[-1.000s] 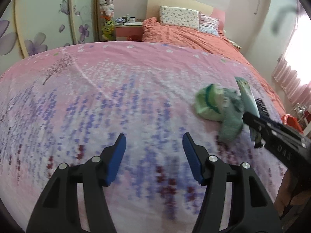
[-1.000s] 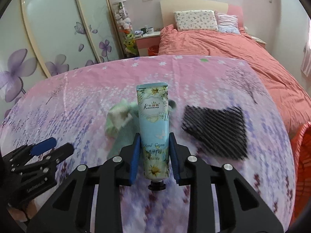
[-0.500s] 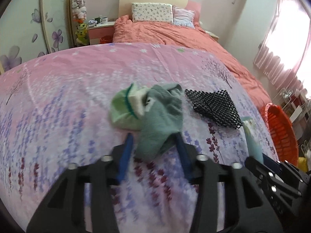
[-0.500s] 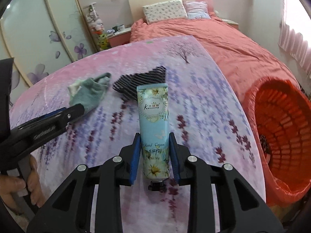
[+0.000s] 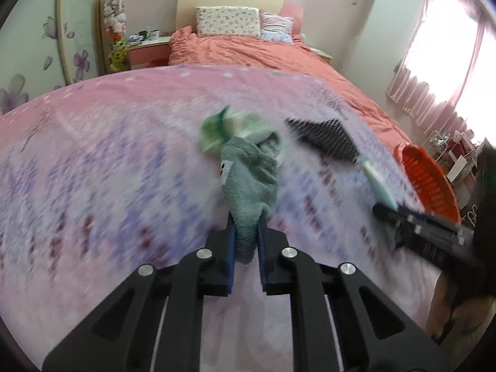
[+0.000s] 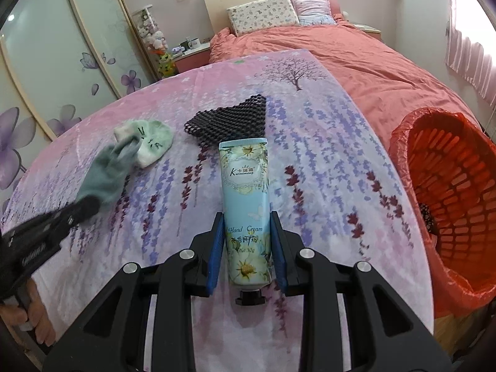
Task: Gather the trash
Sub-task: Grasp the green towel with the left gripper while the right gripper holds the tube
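Bedroom setup, floral pink bedspread (image 6: 310, 142) covering the bed I'm working over. My right gripper (image 6: 247, 248) is clamped on the hand cream tube (image 6: 245, 195), my left gripper (image 5: 245, 241) is pinched on the grey-green sock (image 5: 249, 183). The orange basket (image 6: 458, 186) sits off the bed's right edge. I'd carry the tube right over its rim before letting go. The black mesh pad (image 6: 229, 121) and pale green sock (image 6: 152, 142) lie nearby, nothing blocks the way.
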`<state>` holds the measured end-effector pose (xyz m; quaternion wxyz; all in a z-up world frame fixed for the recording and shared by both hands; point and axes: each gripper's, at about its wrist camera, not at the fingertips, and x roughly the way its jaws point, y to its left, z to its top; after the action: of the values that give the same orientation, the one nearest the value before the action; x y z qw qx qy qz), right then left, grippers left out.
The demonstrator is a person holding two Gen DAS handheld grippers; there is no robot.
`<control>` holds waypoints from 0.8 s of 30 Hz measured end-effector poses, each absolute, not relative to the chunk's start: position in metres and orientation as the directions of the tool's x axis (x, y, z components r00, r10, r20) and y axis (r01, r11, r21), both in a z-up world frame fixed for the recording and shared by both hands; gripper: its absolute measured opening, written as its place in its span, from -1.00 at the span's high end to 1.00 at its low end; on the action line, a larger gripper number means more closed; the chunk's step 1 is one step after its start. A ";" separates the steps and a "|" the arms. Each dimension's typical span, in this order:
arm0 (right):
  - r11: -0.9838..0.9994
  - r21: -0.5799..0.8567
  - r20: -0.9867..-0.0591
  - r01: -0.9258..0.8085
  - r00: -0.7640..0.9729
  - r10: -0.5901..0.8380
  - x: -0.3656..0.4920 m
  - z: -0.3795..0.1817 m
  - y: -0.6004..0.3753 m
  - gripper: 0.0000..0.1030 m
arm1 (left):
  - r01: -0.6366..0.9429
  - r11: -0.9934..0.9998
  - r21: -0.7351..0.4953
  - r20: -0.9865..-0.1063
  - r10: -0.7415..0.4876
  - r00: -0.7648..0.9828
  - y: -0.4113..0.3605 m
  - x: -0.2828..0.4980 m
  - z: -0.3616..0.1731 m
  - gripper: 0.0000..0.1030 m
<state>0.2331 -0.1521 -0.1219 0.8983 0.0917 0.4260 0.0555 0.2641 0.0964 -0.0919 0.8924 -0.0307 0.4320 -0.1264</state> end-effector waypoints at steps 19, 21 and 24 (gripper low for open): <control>0.975 0.215 -0.752 -0.053 0.629 0.200 0.237 -0.122 -0.134 0.41 | 0.102 0.989 -0.103 -0.772 -0.145 0.619 0.126 0.265 -0.096 -0.30; 0.978 0.199 -0.749 -0.056 0.635 0.188 0.236 -0.122 -0.132 0.41 | 0.101 0.992 -0.080 -0.776 -0.125 0.619 0.121 0.269 -0.099 -0.29; 0.984 0.168 -0.745 -0.061 0.646 0.167 0.235 -0.123 -0.127 0.41 | 0.092 0.995 -0.036 -0.783 -0.085 0.616 0.115 0.275 -0.106 -0.19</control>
<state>0.2350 -0.1273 -0.1234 0.9049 0.0637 0.4161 0.0631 0.2746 0.1154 -0.1056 0.8990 0.0037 0.4352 -0.0493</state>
